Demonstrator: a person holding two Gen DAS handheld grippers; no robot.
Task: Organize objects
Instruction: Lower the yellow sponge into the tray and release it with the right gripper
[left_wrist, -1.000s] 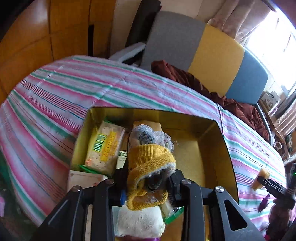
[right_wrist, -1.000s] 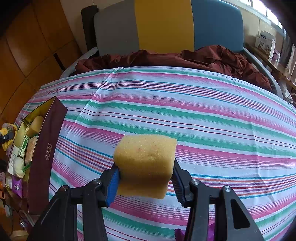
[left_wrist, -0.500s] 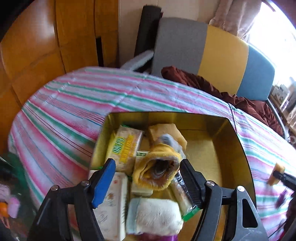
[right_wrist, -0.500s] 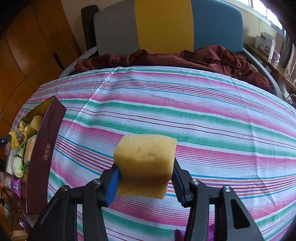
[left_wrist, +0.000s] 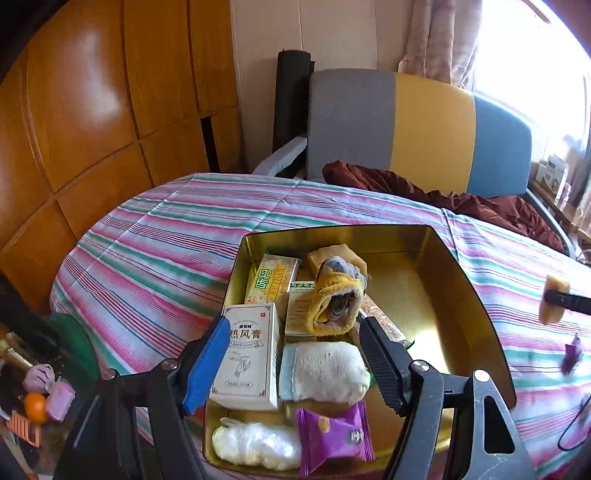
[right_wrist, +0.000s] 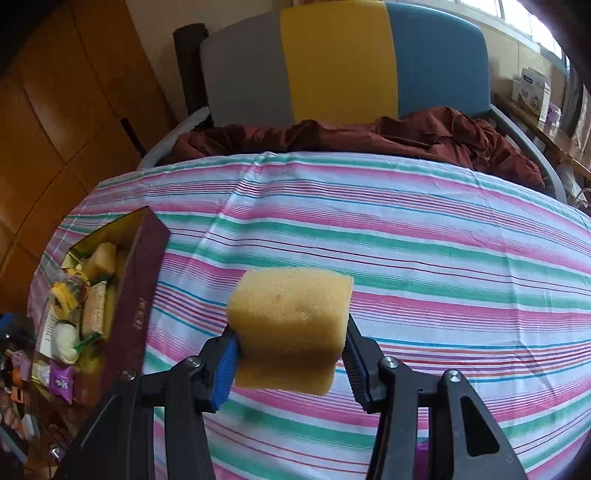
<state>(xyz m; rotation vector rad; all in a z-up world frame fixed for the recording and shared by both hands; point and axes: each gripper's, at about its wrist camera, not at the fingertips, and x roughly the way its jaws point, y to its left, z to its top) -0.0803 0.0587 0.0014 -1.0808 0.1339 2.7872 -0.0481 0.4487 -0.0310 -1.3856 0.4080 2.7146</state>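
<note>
A gold-lined tin box (left_wrist: 436, 258) sits on the striped tablecloth and holds several items. Among them are a rolled yellow sock (left_wrist: 334, 304), a white sock roll (left_wrist: 321, 371), a white medicine carton (left_wrist: 249, 354), a purple snack packet (left_wrist: 334, 437) and a yellow box (left_wrist: 275, 278). My left gripper (left_wrist: 295, 362) is open and empty above the near part of the box. My right gripper (right_wrist: 291, 350) is shut on a yellow sponge (right_wrist: 290, 325), held above the cloth to the right of the box (right_wrist: 136, 288). The sponge also shows in the left wrist view (left_wrist: 552, 301).
A grey, yellow and blue sofa (right_wrist: 332, 62) with a dark red cloth (right_wrist: 369, 136) stands behind the table. Wooden panels (left_wrist: 92, 110) line the left wall. Small clutter (left_wrist: 40, 391) lies off the table's near left edge. A purple wrapper (left_wrist: 571, 354) lies on the cloth at right.
My left gripper let go of the yellow sock, which now lies in the box, then opened and pulled back and up. My right gripper with the sponge stayed put.
</note>
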